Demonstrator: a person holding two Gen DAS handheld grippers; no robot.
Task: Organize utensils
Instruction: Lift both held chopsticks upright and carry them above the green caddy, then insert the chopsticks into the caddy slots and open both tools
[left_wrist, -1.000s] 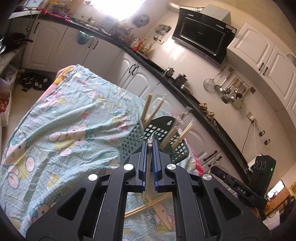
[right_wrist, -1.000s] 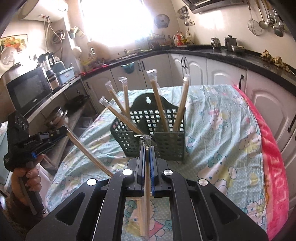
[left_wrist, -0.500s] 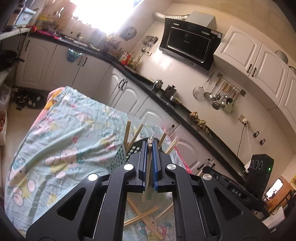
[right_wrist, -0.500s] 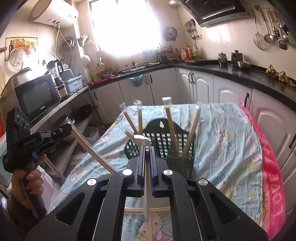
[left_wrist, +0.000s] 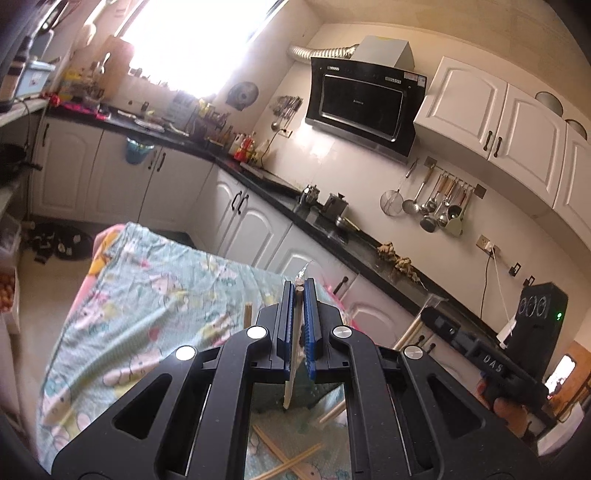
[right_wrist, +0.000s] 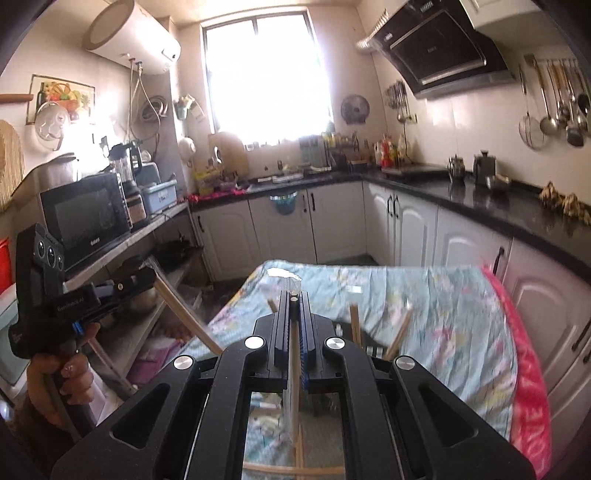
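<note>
My left gripper (left_wrist: 298, 286) is shut on a pair of wrapped wooden chopsticks (left_wrist: 293, 354), held upright above the table. My right gripper (right_wrist: 294, 295) is shut on another wrapped chopstick pair (right_wrist: 293, 376). The green utensil basket (right_wrist: 371, 350) is mostly hidden behind the right gripper; several chopsticks (right_wrist: 354, 323) stand in it. Loose chopsticks (left_wrist: 295, 458) lie on the patterned tablecloth (left_wrist: 147, 295) below the left gripper. The left gripper also shows in the right wrist view (right_wrist: 142, 275), holding its chopsticks at a slant.
The table has a light blue cartoon cloth (right_wrist: 443, 302) with a pink edge (right_wrist: 528, 373). White cabinets and a black counter (right_wrist: 480, 210) run around it. A microwave (right_wrist: 88, 218) sits on a shelf at the left.
Both grippers have risen and tilted up with their chopsticks. The basket has dropped low in both views and is now mostly hidden behind the grippers.
</note>
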